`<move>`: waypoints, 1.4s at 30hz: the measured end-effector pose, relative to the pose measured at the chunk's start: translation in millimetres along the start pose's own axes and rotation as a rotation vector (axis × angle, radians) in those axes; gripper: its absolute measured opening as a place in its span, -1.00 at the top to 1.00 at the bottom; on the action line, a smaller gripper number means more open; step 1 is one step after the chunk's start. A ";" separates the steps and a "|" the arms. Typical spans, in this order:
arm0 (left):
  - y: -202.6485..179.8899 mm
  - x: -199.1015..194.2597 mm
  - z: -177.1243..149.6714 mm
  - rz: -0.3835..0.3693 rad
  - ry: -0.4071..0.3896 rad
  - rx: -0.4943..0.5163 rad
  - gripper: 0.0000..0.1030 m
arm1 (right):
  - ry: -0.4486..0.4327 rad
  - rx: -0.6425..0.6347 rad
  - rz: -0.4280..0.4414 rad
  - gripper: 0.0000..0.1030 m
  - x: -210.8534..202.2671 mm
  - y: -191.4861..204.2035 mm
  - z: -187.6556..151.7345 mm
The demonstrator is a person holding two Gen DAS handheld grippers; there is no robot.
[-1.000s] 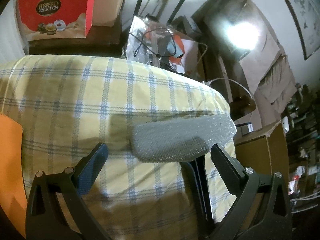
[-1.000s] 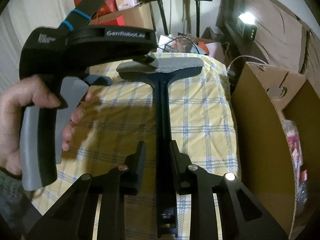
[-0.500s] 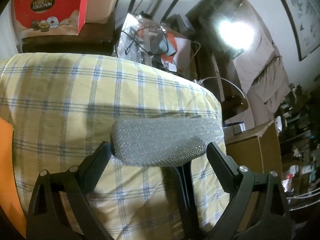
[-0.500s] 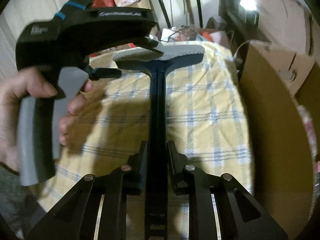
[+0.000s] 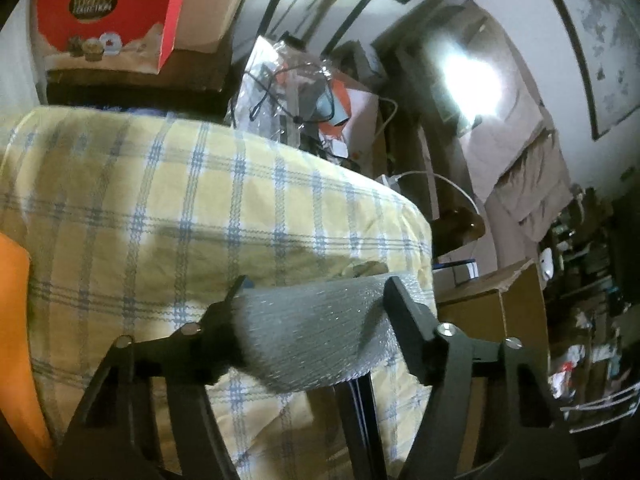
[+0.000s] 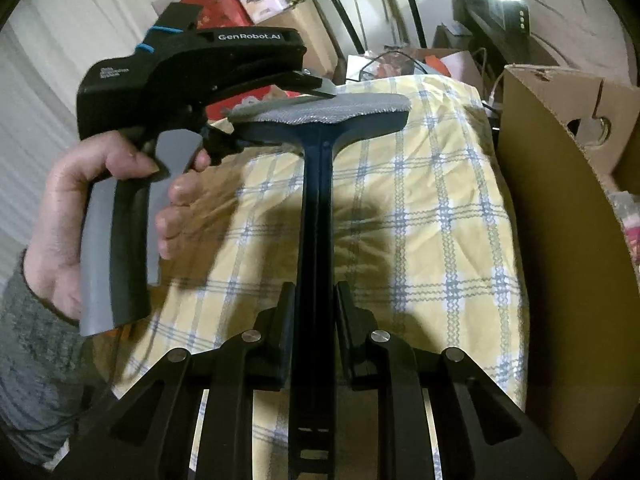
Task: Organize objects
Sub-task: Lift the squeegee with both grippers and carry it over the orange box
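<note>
A dim, cluttered room, seen from two handheld grippers over a surface draped in a yellow cloth (image 6: 440, 216) with blue checks; it may be a bed or a tabletop, which cannot be told.

The task's thing is a dark T-shaped tool, apparently a squeegee (image 6: 316, 216), with a long handle and a wide head (image 5: 316, 332) wrapped in grey bubble wrap. It is held up above the cloth, head toward the far edge.

The right gripper (image 6: 314, 316) is narrow and clamped on the handle. The left gripper (image 5: 314, 300), held by a person's hand (image 6: 80, 216) in a grey sleeve, straddles the head, and its jaws are closing; the fingers (image 5: 224, 320) look to be touching the wrap.

As for progress, the tool looks picked up but not yet put away. A cardboard box (image 6: 568, 208) stands open just beyond the cloth's right edge and may be where it goes; that is a guess. The placing remains to be done.

Readable writing: "GenRobot.AI" on the left gripper's body, and "Ferrero Collection" on a red chocolate box (image 5: 108, 12) behind the far edge. An orange sheet (image 5: 16, 320) lies at the left edge.
</note>
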State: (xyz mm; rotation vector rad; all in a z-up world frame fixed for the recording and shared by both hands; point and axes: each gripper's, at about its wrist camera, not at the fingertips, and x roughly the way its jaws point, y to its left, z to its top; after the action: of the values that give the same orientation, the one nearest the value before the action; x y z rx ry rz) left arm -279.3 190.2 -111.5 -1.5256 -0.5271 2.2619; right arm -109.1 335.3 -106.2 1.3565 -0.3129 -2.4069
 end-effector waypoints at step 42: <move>204.1 -252.6 10.6 -0.076 -0.327 -0.270 0.13 | -0.045 -0.433 0.159 0.62 2.0 231.3 37.4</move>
State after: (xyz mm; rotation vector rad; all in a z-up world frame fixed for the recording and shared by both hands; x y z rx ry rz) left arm -218.2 -111.4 -7.2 -1.2235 -0.9998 2.4715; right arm -95.9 124.4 -5.0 1.0422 0.0863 -2.2075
